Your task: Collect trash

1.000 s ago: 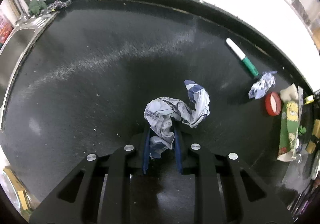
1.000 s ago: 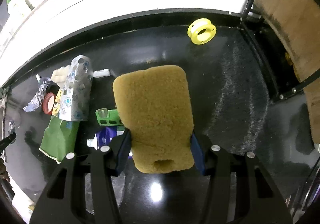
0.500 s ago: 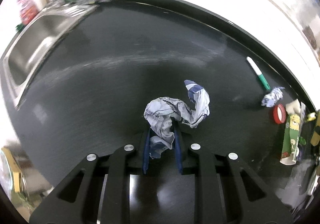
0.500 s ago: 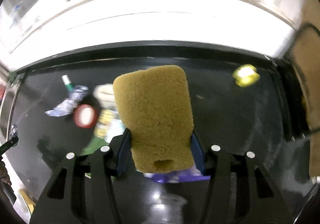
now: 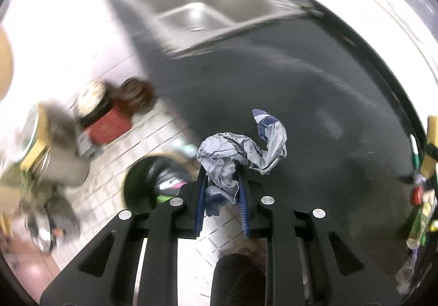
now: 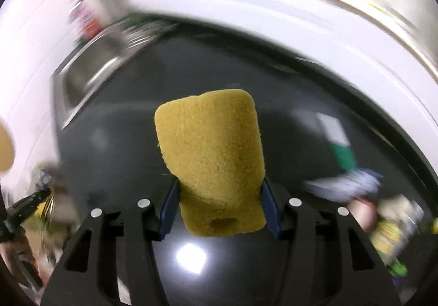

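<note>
Between the two blue pads of the left tool [image 5: 221, 198] sits a crumpled paper wrapper [image 5: 241, 158], white with blue print, clamped at its lower end. The rest of the wrapper bulges up past the fingertips and curls off to the right of them, clear of any surface. Beyond the tool lies the black table [image 5: 301, 92], and farther ahead a steel sink [image 5: 197, 13] is set into it. To the left of the tool the table ends and a tiled floor [image 5: 115, 169] shows below. Just left of the tool's fingers, down on that floor, stands a round dark bin [image 5: 147, 183] with bright scraps inside. Farther left are blurred containers, one of them red [image 5: 106, 128].

The right tool [image 6: 220, 207] grips a yellow-brown sponge [image 6: 210, 150] by its lower sides, its blue pads pressed against it. The sponge stands up ahead of the fingers and hides much of the black table behind it. To the right of this tool, blurred litter lies on the table: a green and white marker [image 6: 338, 147], a crumpled white and blue wrapper [image 6: 345, 185], a red lid [image 6: 361, 213] and a yellow printed packet [image 6: 394, 229]. The steel sink shows at the upper left.
</note>
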`<state>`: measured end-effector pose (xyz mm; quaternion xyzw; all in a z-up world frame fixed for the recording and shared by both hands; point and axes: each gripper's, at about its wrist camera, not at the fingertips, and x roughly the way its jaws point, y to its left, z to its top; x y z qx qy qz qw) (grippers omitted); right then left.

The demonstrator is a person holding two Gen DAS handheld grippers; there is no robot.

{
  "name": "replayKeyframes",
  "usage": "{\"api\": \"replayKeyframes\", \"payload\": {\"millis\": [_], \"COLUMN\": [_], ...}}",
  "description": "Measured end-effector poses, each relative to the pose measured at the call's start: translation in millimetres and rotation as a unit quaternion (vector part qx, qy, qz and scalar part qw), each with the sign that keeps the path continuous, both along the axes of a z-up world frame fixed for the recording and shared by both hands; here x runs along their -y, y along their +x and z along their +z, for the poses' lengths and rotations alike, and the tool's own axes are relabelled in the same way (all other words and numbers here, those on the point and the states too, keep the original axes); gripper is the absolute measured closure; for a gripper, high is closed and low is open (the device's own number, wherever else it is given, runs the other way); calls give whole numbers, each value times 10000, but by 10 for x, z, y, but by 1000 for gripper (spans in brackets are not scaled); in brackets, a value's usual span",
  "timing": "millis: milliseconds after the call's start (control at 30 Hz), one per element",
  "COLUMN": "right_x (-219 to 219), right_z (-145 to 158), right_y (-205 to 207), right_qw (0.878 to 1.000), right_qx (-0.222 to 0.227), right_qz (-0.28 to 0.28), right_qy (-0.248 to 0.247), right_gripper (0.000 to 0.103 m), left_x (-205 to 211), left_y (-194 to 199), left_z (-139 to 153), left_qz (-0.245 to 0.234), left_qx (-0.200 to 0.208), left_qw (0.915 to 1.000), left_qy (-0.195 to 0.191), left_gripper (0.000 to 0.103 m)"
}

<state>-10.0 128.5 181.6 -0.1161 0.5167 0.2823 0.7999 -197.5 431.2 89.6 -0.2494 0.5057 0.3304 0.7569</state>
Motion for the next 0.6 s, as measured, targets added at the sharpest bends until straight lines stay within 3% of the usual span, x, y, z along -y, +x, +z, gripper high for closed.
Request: {"api": "replayKeyframes", "payload": {"millis": [133, 267, 433, 600], "right_x": [-1176, -2306, -3103, -3402], "right_z": [-139, -278, -499, -826], "right_y": [-428, -1121, -1890, -2310], "right_qw": [9935, 9708, 9439, 9274], "right_qx": [-128, -262, -321, -390], "right_qz": [1118, 2370, 3256, 3648], "right_qy": [-188, -273, -459, -728], "right_gripper": [50, 50, 50, 50], "left_x": [-310, -473, -653, -633], "left_y": [-781, -1362, -1806, -1942], "left_z": [-163, -329, -637, -888], "left_qz": [820, 1364, 1819, 2057], "left_qx": [-159, -215, -351, -341], "left_qw": [9964, 9898, 9805, 9745], "left_qy": [-120, -338, -650, -831], "left_gripper": [83, 83, 83, 83]}}
